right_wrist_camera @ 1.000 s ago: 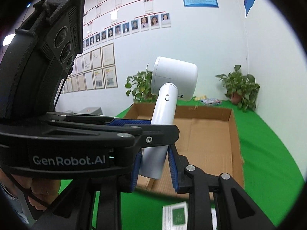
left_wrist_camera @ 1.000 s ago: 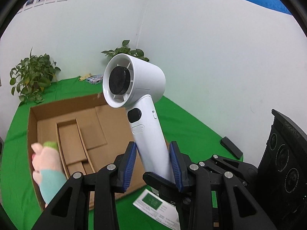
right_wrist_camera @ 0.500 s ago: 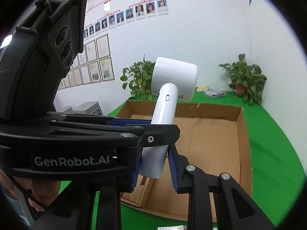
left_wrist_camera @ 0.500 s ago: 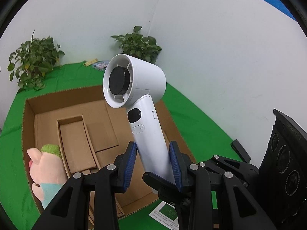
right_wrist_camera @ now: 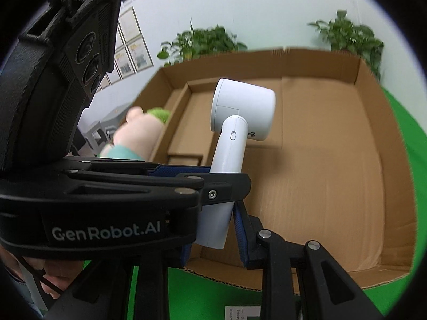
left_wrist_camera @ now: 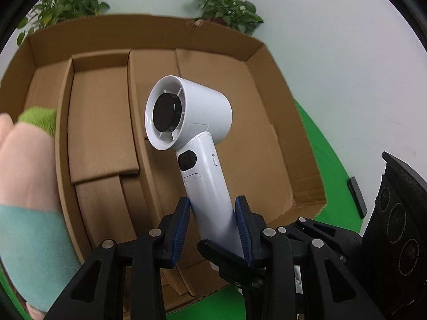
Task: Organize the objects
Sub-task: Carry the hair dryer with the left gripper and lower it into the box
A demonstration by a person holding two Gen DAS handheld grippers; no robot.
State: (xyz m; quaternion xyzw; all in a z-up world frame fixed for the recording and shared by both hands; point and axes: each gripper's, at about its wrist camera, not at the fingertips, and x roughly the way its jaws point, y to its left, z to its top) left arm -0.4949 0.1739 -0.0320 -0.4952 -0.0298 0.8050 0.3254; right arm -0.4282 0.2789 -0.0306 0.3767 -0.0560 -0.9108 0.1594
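A white handheld fan is held upright over an open cardboard box. My left gripper is shut on its handle, blue pads on both sides. My right gripper grips the same handle from another side, crossing the left one; the fan also shows in the right wrist view above the box. A pink, green and teal plush toy sits at the box's left wall, also seen in the right wrist view.
The box has inner cardboard dividers on its left half. It lies on a green cloth. A black flat object lies right of the box. Potted plants stand behind. A printed card lies near the front.
Both grippers have carried the fan forward and tilted down, so it now hangs over the box interior. The plush toy looms closer at the left.
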